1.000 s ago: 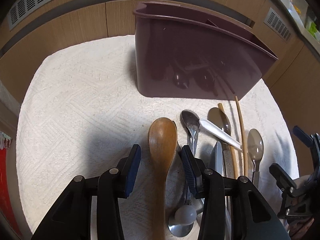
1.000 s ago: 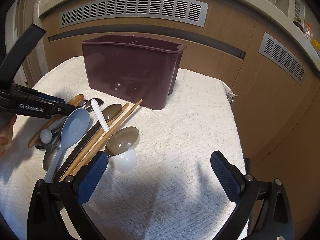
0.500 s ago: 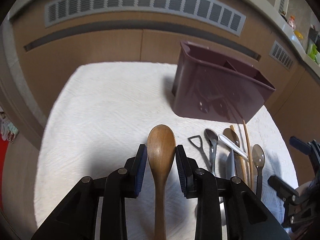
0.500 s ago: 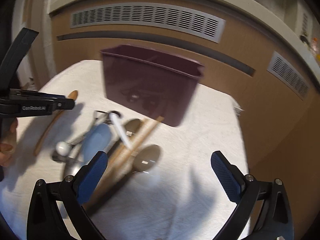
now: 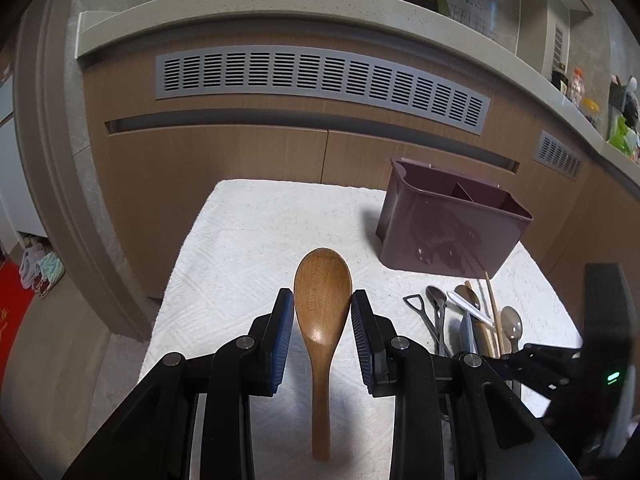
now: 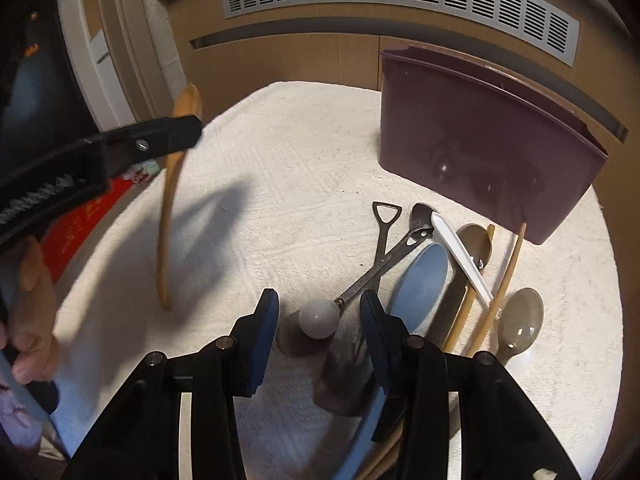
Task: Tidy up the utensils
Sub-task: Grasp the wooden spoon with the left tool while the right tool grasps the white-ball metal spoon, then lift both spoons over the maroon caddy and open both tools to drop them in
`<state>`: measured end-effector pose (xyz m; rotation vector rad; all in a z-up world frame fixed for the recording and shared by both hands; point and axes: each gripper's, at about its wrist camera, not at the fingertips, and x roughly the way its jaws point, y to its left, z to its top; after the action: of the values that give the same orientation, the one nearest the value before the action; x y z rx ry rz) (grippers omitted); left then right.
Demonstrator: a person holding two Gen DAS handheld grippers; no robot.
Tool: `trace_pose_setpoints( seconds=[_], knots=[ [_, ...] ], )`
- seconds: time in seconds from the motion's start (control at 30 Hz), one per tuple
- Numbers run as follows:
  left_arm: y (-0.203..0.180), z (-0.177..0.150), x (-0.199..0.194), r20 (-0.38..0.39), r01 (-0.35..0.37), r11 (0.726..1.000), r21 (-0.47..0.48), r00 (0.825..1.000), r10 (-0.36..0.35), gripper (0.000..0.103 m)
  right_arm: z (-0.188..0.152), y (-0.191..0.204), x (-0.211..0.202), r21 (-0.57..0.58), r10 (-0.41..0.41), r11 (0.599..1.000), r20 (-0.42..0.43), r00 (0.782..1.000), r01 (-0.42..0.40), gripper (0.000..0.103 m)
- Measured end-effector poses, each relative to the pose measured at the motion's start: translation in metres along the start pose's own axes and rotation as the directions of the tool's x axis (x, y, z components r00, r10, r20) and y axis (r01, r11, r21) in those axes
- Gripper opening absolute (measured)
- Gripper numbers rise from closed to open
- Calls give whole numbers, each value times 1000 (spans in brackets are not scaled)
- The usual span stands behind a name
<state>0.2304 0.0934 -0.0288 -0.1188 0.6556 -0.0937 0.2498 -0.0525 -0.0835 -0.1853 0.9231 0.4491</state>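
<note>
My left gripper (image 5: 322, 304) is shut on a wooden spoon (image 5: 322, 320) and holds it up above the white cloth, bowl forward. The spoon (image 6: 172, 184) also shows at the left of the right wrist view, hanging from the left gripper (image 6: 176, 136). My right gripper (image 6: 318, 308) is open, low over the utensil pile, its jaws either side of a metal scoop with a white ball end (image 6: 319, 319). The maroon utensil caddy (image 6: 480, 148) stands at the back right; it also shows in the left wrist view (image 5: 452, 226).
The pile holds a blue spoon (image 6: 424, 280), a white plastic spoon (image 6: 460, 256), wooden chopsticks (image 6: 504, 280), a translucent brown spoon (image 6: 520, 324) and metal utensils (image 6: 384, 232). The white cloth (image 6: 280, 168) covers the table. Wooden cabinets (image 5: 240, 148) stand behind.
My left gripper closed on the wooden spoon and lifted it off the cloth. My right gripper swung left and down over the pile and narrowed around the white ball end.
</note>
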Motion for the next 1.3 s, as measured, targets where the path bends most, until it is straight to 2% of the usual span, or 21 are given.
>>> trace_pose_setpoints(
  seconds=[0.1,0.13,0.2,0.3,0.47,0.67,0.93,1.03,1.13,1.3],
  knots=[
    [0,-1,-6,4,13,1000,-18,1000,-13,31,-3,8,6,-17,-76,997,-1,997,76,34],
    [-1,-1,-9,8,15,1000,-19,1000,-14,31,-4,10,5,-33,-100,994,-2,995,100,22],
    [-5,0,-15,16,21,1000,-15,1000,-21,31,-5,7,0,-40,-92,995,-5,996,92,19],
    [-16,1,-26,35,30,1000,-1,999,-30,31,-6,-4,-21,-36,-50,998,13,999,51,19],
    [-36,5,-46,70,66,998,16,995,-67,31,-4,-20,-65,-51,-52,997,84,995,56,19],
    [-59,11,-69,99,92,994,53,990,-96,31,0,-41,-116,-32,-113,992,175,978,120,19],
    [-83,24,-82,112,109,990,90,987,-119,31,7,-63,-148,19,-88,996,202,975,86,19],
    [-94,42,-86,130,133,985,108,981,-147,31,11,-69,-159,27,-84,996,224,971,80,19],
    [-105,79,-98,181,175,977,121,964,-195,31,27,-78,-183,33,-63,998,264,962,56,19],
    [-120,136,-101,273,200,967,155,932,-237,31,78,-100,-239,43,-36,999,379,925,22,19]
  ],
)
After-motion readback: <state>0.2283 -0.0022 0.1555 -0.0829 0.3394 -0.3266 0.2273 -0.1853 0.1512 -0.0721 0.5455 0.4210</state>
